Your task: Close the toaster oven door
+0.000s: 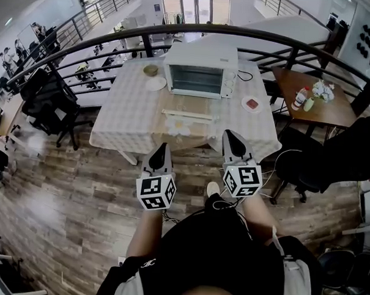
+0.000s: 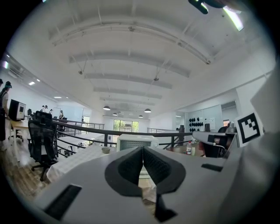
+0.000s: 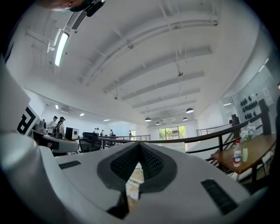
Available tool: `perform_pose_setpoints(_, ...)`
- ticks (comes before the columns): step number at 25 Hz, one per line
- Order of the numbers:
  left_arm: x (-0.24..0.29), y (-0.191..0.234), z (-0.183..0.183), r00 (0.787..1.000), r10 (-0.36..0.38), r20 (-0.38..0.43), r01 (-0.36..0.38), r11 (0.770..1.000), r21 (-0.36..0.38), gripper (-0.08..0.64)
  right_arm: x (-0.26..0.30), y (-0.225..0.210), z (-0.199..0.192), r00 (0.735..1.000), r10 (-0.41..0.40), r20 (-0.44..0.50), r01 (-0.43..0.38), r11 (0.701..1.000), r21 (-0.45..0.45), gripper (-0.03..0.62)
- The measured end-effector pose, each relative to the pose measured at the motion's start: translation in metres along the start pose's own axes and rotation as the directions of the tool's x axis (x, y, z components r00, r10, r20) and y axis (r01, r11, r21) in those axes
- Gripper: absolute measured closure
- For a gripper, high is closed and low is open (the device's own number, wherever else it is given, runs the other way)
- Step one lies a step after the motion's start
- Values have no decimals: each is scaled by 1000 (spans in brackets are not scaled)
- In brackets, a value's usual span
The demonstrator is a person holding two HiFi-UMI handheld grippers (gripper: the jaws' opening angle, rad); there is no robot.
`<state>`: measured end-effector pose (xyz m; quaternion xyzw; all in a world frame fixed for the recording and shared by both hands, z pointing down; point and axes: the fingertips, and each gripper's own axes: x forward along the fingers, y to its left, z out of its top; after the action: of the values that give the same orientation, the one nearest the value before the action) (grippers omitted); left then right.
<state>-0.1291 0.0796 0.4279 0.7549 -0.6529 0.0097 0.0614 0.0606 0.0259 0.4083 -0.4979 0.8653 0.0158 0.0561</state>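
Note:
A white toaster oven (image 1: pixel 200 71) stands at the far side of a cloth-covered table (image 1: pixel 125 117). Its door (image 1: pixel 187 114) hangs open, folded down flat toward me, and the bare rack inside shows. My left gripper (image 1: pixel 160 149) and right gripper (image 1: pixel 230 136) are held side by side in front of the person, short of the table's near edge, pointing at the oven. Both are shut with nothing between the pads. In the left gripper view the oven (image 2: pixel 135 141) sits straight ahead above the closed left gripper (image 2: pixel 142 153). The right gripper (image 3: pixel 139 148) is likewise closed.
A small bowl (image 1: pixel 151 69) and a white plate (image 1: pixel 156 83) lie left of the oven, a plate with red food (image 1: pixel 252 104) to its right. A black railing (image 1: pixel 196 29) curves behind the table. A wooden table (image 1: pixel 333 110) and a black chair (image 1: pixel 331 162) stand right, office chairs (image 1: pixel 49 101) left.

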Motion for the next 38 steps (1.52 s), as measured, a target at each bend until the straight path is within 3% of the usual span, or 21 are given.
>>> perform_pose_setpoints(6, 32, 15, 4, 999, 32, 12, -32, 999, 14, 546, 47, -11, -4, 999, 31, 19, -32, 999, 11, 598)
perform_pose_setpoints(17, 156, 29, 14, 999, 48, -20, -47, 999, 28, 546, 161, -75, -16, 999, 51, -4, -51, 998, 21, 598)
perform_pose_setpoints(29, 274, 51, 11, 987, 147, -64, -148, 989, -8, 546, 280, -128, -45, 983, 170, -67, -169, 985, 21, 598)
perform_pose_setpoints(38, 310, 80, 5, 973, 200, -119, -202, 979, -8, 546, 337, -126, -64, 967, 230, -107, -224, 973, 62, 598)
